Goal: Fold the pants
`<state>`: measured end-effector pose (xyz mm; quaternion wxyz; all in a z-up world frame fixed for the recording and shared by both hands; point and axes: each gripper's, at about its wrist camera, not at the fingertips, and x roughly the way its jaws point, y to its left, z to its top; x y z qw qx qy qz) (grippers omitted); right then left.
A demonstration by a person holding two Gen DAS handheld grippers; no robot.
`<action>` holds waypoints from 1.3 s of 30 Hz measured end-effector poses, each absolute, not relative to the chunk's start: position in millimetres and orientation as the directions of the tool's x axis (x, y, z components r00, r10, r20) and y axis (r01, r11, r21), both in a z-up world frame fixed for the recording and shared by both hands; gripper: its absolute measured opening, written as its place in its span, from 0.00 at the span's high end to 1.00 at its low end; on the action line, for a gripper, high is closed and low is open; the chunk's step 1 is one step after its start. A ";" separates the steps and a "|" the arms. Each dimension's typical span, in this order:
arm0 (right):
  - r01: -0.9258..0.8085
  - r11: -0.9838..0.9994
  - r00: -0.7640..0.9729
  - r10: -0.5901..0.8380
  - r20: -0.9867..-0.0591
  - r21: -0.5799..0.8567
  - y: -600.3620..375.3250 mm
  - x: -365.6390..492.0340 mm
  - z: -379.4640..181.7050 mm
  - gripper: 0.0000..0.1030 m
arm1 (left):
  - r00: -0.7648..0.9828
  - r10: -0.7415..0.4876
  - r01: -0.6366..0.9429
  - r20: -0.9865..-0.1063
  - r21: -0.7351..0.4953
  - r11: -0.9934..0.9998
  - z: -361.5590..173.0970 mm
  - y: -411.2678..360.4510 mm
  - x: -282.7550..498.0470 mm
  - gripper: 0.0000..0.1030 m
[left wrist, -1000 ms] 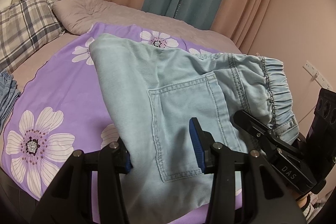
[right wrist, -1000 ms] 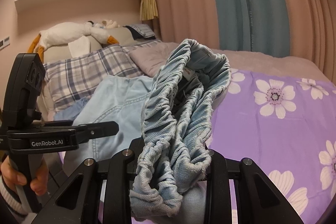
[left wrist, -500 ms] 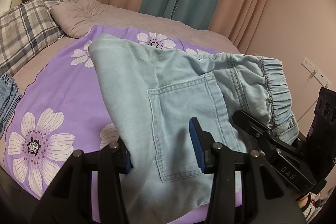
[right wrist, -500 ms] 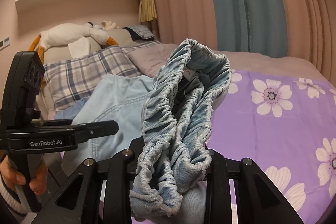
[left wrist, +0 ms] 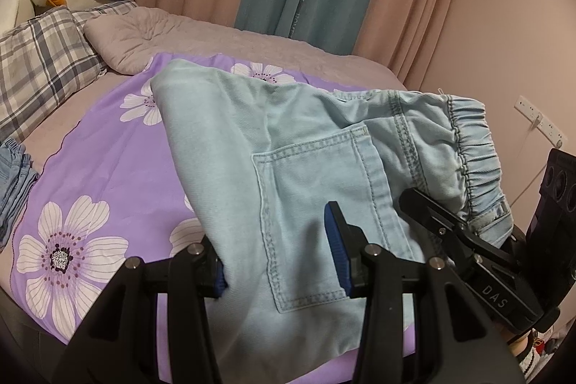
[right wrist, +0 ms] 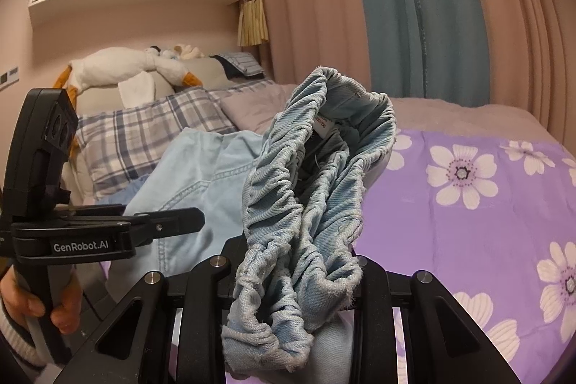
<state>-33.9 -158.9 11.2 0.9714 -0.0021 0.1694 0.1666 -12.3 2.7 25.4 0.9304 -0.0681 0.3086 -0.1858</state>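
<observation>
Soft, limp denim pants [left wrist: 295, 146] lie on the bed [left wrist: 108, 189]; right tongs [right wrist: 298, 279] clamp the bunched waistband, the surest hold; left tongs [left wrist: 277, 258] straddle fabric, apart.

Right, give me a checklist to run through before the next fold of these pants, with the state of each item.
1. Right tongs shut on the waistband: ok, the gathered elastic is bunched between the fingers.
2. Left tongs gripping the pants: cannot tell; fabric lies between the blue pads, but they stand apart.
3. Pants spread flat: not ok, the waistband end is lifted and crumpled.
4. Back pocket smooth: ok, it lies flat, facing up.
5. Room on the purple flowered sheet to lay the fold: ok, bare sheet shows beside the pants.
6. Far hem straight: cannot tell.
</observation>
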 end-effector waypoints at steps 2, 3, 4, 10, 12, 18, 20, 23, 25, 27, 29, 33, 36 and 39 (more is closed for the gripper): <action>-0.324 0.945 0.886 0.322 -0.332 0.052 -159.1 -33.9 10.9 0.69 | 0.740 -0.389 0.306 -0.549 -0.239 0.921 25.5 1.6 -14.4 0.58; -0.323 0.945 0.886 0.321 -0.333 0.052 -158.9 -34.1 10.4 0.69 | 0.740 -0.390 0.309 -0.549 -0.238 0.921 25.8 1.2 -14.8 0.58; -0.321 0.946 0.887 0.319 -0.334 0.052 -159.1 -35.0 10.1 0.69 | 0.739 -0.391 0.311 -0.549 -0.237 0.920 26.1 0.9 -15.4 0.58; -0.314 0.948 0.891 0.313 -0.329 0.051 -157.8 -38.6 13.9 0.69 | 0.747 -0.388 0.315 -0.540 -0.227 0.922 30.4 1.6 -21.6 0.58; -0.319 0.946 0.890 0.319 -0.326 0.054 -155.0 -37.8 15.9 0.69 | 0.756 -0.382 0.310 -0.531 -0.223 0.924 32.2 4.8 -24.5 0.58; -0.345 0.938 0.887 0.340 -0.313 0.043 -145.3 -36.7 17.7 0.69 | 0.772 -0.362 0.287 -0.523 -0.221 0.932 35.2 13.6 -29.9 0.58; -0.351 0.936 0.886 0.344 -0.309 0.036 -143.0 -36.3 17.7 0.69 | 0.774 -0.359 0.282 -0.522 -0.222 0.933 35.1 15.0 -30.3 0.58; -0.354 0.934 0.885 0.347 -0.310 0.036 -142.1 -36.1 16.7 0.69 | 0.773 -0.355 0.278 -0.526 -0.222 0.934 34.4 14.9 -30.2 0.58; -0.351 0.936 0.886 0.344 -0.310 0.034 -141.0 -36.9 17.1 0.69 | 0.773 -0.355 0.278 -0.526 -0.222 0.935 34.3 14.7 -30.2 0.58; -0.351 0.936 0.886 0.344 -0.311 0.035 -141.0 -37.0 17.5 0.69 | 0.772 -0.358 0.280 -0.525 -0.224 0.933 34.4 14.5 -30.2 0.58; -0.349 0.937 0.888 0.341 -0.309 0.031 -140.2 -36.7 17.6 0.69 | 0.770 -0.360 0.285 -0.527 -0.221 0.933 35.3 11.9 -31.0 0.58; -0.343 0.939 0.889 0.337 -0.310 0.036 -142.0 -35.6 15.9 0.69 | 0.766 -0.367 0.295 -0.527 -0.218 0.930 36.9 8.7 -26.2 0.58; -0.335 0.942 0.892 0.330 -0.309 0.039 -143.9 -35.6 12.3 0.69 | 0.763 -0.372 0.301 -0.528 -0.219 0.928 37.6 7.0 -20.4 0.58; -0.323 0.946 0.897 0.317 -0.309 0.034 -143.8 -33.9 12.7 0.69 | 0.762 -0.376 0.311 -0.527 -0.210 0.927 39.7 4.2 -11.8 0.58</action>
